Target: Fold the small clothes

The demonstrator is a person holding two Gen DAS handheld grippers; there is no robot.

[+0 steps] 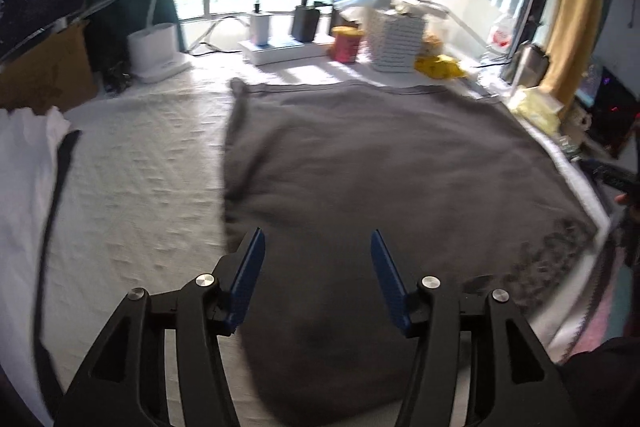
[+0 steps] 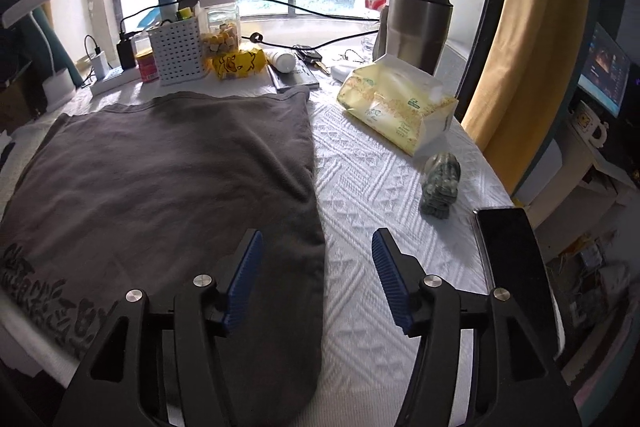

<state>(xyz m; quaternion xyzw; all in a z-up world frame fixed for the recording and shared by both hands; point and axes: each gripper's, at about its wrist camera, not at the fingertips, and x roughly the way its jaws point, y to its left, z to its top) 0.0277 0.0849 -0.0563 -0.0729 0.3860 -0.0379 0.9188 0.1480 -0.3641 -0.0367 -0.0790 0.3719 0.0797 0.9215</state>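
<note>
Your left tongs [image 1: 318, 247] fill the bottom of the left wrist view, their 2 blue pads spread apart with nothing between them. They hang above the near edge of the grey shirt [image 1: 360, 167], not touching it. The shirt lies flat across the centre and right of that frame on the white textured surface [image 1: 140, 187], and a white garment [image 1: 24, 179] sits at the left edge.

In the right wrist view your right tongs [image 2: 318, 247] also stand open and empty at the bottom. The left pad sits over the shirt's [image 2: 160, 167] right edge, the right pad over bare surface [image 2: 380, 187]. To the right lie a yellow tissue pack [image 2: 396, 107], a small green figurine [image 2: 438, 187] and a dark phone [image 2: 508, 247]. A white basket [image 2: 178, 53] stands at upper left.
</note>
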